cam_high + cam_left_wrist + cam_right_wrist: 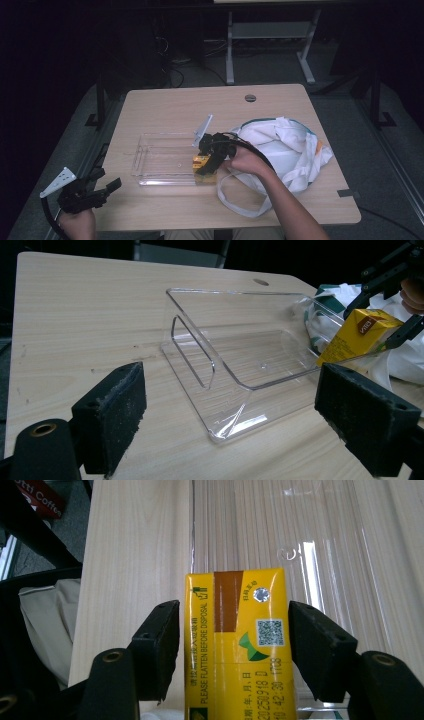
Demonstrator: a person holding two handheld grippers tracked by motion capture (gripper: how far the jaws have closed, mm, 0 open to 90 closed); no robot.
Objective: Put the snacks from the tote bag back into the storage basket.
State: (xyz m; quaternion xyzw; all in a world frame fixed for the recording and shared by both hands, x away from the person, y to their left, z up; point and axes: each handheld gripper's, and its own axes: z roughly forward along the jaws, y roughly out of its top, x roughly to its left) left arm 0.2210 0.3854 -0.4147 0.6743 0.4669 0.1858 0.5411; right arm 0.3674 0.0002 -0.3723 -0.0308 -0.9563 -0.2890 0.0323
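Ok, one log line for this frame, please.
right hand-held gripper: holding yellow carton at clear tray edge | left hand-held gripper: open, idle | white bag: beside tray

Your right gripper [206,170] reaches in at the near right corner of the clear tray [150,172]; its jaws stand just beside the sides of the yellow carton [235,645]. Your left gripper [110,187] rests well apart from the tray, nearer to you, with jaws spread wide and nothing between them.
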